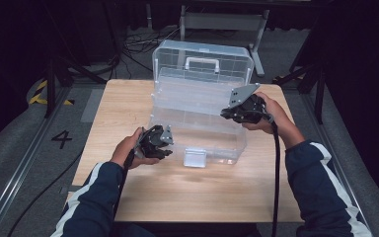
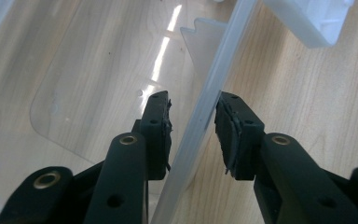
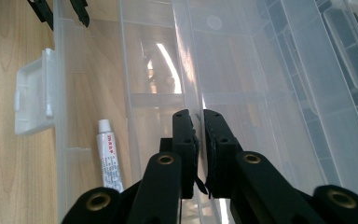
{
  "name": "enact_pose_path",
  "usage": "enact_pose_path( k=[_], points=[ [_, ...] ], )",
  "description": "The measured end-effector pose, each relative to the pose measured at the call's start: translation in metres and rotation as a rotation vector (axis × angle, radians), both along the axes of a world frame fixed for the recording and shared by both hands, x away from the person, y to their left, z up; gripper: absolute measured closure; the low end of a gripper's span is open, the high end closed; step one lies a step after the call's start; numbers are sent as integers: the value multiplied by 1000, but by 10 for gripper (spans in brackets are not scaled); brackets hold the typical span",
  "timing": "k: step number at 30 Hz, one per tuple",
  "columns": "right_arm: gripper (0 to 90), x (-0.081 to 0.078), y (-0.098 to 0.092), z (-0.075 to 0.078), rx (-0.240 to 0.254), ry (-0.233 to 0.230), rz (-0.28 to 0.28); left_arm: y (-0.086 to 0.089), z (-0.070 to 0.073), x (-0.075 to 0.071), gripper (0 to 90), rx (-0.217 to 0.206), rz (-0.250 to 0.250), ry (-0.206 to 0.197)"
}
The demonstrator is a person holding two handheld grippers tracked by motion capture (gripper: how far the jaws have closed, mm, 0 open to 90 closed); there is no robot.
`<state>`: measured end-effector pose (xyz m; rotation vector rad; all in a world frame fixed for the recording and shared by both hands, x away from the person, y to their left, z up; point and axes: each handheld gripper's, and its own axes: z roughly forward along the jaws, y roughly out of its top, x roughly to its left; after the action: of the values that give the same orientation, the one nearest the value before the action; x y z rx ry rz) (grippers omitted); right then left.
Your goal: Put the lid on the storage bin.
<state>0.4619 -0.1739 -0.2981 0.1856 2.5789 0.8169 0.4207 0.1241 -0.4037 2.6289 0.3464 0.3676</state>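
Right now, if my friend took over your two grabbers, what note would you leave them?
Left gripper: open, jaws either side of the clear box's front wall, not clamped.
Right gripper: shut on a clear tray edge inside the box.
Box sits on the table, lid up, latch hanging loose. A small white tube lies in the front compartment.
Done: box opened. Left: probably lifting the tray.

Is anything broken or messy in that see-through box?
Nothing looks broken or spilled. The clear plastic organizer box sits open on the wooden table, lid up. The right gripper pinches a thin divider wall; the left gripper straddles the front wall. A small white tube lies alone inside.
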Motion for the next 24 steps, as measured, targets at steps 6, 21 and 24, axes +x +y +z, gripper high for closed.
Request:
enact_pose_path(
  k=[6, 21, 24],
  points=[
    [850, -1, -1, 0, 0, 5, 12, 2, 2, -4, 730, -12, -34, 17],
    [845, -8, 1, -2, -24, -12, 15, 3, 1, -8, 722, -31, -26, -2],
    [845, -8, 0, -3, -22, -19, 21, 4, 1, -8, 720, -45, -27, -6]
  ],
)
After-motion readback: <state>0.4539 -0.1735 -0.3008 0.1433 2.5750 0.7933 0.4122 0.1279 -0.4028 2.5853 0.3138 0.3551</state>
